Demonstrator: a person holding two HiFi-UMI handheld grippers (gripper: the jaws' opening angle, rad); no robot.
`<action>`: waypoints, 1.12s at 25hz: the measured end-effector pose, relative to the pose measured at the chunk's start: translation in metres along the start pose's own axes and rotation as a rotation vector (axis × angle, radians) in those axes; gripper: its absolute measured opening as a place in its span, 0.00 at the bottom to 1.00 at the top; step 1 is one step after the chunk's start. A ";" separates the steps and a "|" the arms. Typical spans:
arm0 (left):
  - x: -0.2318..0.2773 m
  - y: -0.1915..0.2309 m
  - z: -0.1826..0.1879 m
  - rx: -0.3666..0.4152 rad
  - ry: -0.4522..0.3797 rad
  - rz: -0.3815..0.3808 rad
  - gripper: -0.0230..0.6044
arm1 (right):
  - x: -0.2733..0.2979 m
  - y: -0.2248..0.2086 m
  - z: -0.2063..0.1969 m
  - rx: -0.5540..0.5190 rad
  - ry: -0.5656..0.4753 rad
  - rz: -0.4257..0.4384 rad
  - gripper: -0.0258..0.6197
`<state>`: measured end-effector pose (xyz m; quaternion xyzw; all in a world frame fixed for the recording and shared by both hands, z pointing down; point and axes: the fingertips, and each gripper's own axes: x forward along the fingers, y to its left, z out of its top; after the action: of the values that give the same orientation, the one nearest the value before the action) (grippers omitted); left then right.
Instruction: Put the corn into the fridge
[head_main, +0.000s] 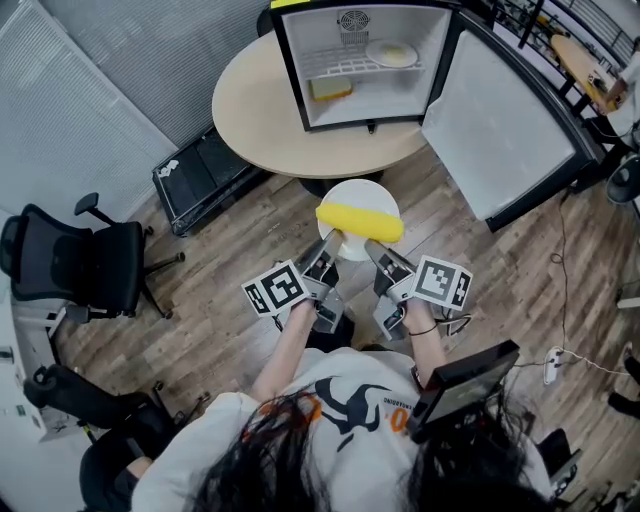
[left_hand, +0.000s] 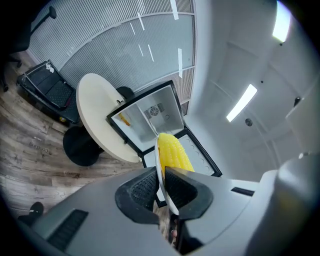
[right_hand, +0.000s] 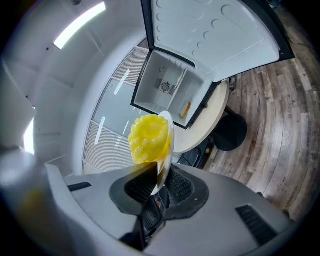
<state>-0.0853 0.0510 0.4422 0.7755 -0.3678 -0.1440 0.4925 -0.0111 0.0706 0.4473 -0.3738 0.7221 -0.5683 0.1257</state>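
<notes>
Corn (head_main: 360, 223): on plate (head_main: 357, 195), frame centre, well short of open fridge (head_main: 392, 98) at top
Left gripper (head_main: 330, 243): pinches plate rim
Right gripper (head_main: 374, 248): pinches opposite rim
Risk: plate tilts, loose corn rolls off

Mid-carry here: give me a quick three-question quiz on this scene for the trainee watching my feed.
1. True or false: the yellow corn cob lies on the round white plate.
2. What are the left gripper and the right gripper shut on? A) the corn cob itself B) the plate's rim C) nothing
3. Fill in: the door of the small white fridge on the round beige table stands ____.
Key: 1 true; 2 B; 3 open.
</notes>
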 end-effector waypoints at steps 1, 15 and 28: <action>0.004 0.002 0.006 0.001 0.004 -0.003 0.10 | 0.006 0.000 0.004 0.004 -0.003 -0.008 0.11; 0.054 0.035 0.081 0.004 0.073 -0.062 0.10 | 0.082 0.006 0.052 -0.001 -0.082 -0.043 0.11; 0.081 0.053 0.102 -0.015 0.133 -0.076 0.10 | 0.109 -0.003 0.072 0.020 -0.114 -0.085 0.11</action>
<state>-0.1117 -0.0866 0.4511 0.7931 -0.3035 -0.1134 0.5157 -0.0415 -0.0559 0.4530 -0.4345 0.6916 -0.5581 0.1463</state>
